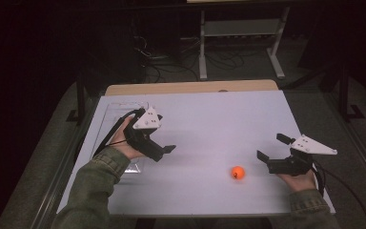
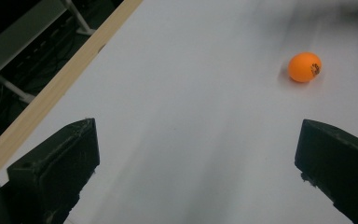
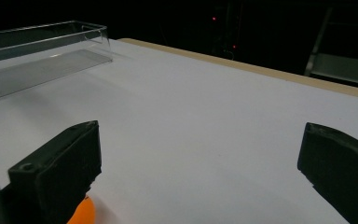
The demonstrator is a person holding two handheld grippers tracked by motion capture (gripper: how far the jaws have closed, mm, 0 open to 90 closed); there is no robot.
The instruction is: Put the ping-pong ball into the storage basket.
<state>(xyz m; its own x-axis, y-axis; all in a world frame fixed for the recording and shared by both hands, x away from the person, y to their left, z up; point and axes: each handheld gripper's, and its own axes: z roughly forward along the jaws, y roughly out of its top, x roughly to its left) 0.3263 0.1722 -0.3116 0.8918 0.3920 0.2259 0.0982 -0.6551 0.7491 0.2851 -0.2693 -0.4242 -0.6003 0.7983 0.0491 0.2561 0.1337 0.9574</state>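
high view, orange ball (image 1: 238,172) beside right gripper (image 1: 269,150), left gripper (image 1: 167,151), both gaping, empty

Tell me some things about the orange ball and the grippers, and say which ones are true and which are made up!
1. The orange ball lies on the white table. True.
2. The right hand-held gripper is squeezing the ball. False: its jaws are wide open and the ball lies beside it, untouched.
3. The left hand-held gripper has its jaws open. True, as the left gripper view shows.
4. The ball sits inside the clear tray. False: the tray is at the table's left side, far from the ball.
5. The ball is closer to the right hand-held gripper than to the left one. True.
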